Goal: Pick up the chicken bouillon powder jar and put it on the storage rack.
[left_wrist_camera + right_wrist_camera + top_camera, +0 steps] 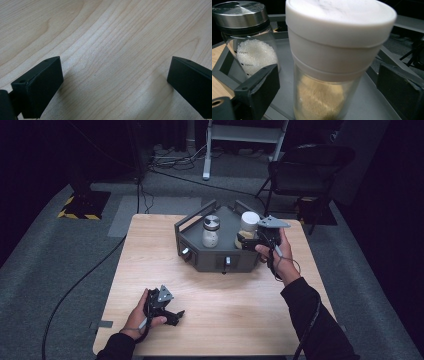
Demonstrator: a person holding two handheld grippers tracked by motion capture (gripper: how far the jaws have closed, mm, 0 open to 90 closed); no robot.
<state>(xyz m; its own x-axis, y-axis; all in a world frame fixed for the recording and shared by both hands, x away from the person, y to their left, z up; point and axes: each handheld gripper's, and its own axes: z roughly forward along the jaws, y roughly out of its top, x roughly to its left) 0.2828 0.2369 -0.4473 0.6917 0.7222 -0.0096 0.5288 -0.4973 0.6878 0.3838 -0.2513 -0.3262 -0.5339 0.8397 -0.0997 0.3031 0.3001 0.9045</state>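
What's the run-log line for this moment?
right gripper: open, jaws either side of white-lid jar in tray | left gripper: open, over table | steel-lid jar: untouched

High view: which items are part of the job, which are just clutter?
In play: white-lidded jar, right gripper open around it, grey tray.
Idle: metal-lidded jar, left gripper open over the table, chair.

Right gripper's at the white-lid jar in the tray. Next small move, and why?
Probably close the right gripper on the white-lidded jar. Its jaws stand open on either side of the jar's glass body, below the lid, with a gap on each side, so it is not yet gripped. The jar stands upright in the grey tray beside the steel-lidded jar. The left gripper is open over the table.
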